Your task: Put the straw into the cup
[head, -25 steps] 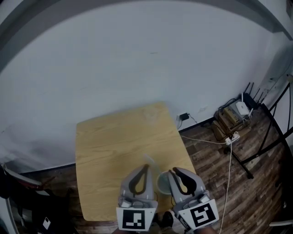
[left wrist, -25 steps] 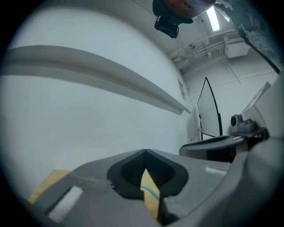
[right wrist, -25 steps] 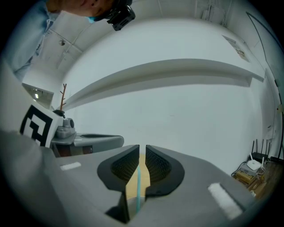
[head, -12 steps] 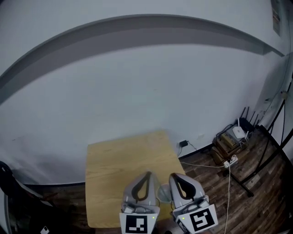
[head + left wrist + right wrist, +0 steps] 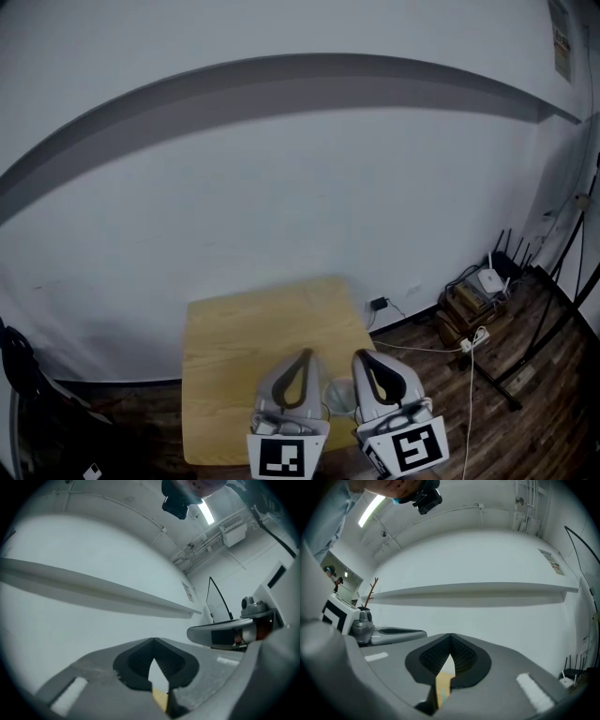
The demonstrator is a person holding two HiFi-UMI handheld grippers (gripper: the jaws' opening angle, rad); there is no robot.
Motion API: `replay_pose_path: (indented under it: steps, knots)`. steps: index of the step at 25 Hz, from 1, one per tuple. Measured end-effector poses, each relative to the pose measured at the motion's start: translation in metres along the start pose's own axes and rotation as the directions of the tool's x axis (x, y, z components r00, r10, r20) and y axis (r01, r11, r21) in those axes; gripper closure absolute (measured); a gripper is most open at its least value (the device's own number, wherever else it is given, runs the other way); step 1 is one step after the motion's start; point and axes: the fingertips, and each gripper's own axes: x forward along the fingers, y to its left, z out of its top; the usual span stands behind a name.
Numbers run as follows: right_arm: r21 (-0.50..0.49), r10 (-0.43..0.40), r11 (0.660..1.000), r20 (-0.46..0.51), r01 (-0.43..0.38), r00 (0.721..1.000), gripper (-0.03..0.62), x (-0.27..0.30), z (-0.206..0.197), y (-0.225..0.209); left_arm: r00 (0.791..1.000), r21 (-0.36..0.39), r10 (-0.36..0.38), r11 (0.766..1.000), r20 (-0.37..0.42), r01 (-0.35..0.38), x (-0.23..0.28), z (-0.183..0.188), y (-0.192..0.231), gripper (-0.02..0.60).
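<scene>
In the head view a clear cup [image 5: 339, 397] stands near the front right of a light wooden table [image 5: 253, 328], partly hidden between my two grippers. My left gripper [image 5: 302, 354] is just left of the cup, its jaws meeting at the tip with nothing seen between them. On the cup's right side, my right gripper [image 5: 360, 356] is also shut and empty. The left gripper view shows shut jaws [image 5: 153, 640] and a sliver of table below. Through the shut right gripper [image 5: 450, 635], a thin pale blue line [image 5: 442, 696] shows over the wood; I cannot tell whether it is the straw.
A white wall with a long ledge [image 5: 281, 80] fills the background. On the wooden floor at the right lie cables, a power strip [image 5: 472, 338], stacked boxes with a router [image 5: 487, 281] and dark stand legs [image 5: 525, 361]. A dark object [image 5: 14, 366] sits at the far left.
The head view has tilted upward, so the table sits lower and smaller in frame. Both grippers stay shut beside the cup. The pale stick seen above the cup one second ago no longer shows.
</scene>
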Motion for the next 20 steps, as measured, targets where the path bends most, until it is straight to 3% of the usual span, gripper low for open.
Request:
replay_pose_path:
  steps: [20]
  knots:
    - [-0.001,-0.006,1.000,0.027,0.006,1.000,0.588,-0.0014,-0.0007,-0.0033,1.000,-0.004,0.001,1.000,0.010,-0.001,-0.0027,0.0016,-0.0011,0.563]
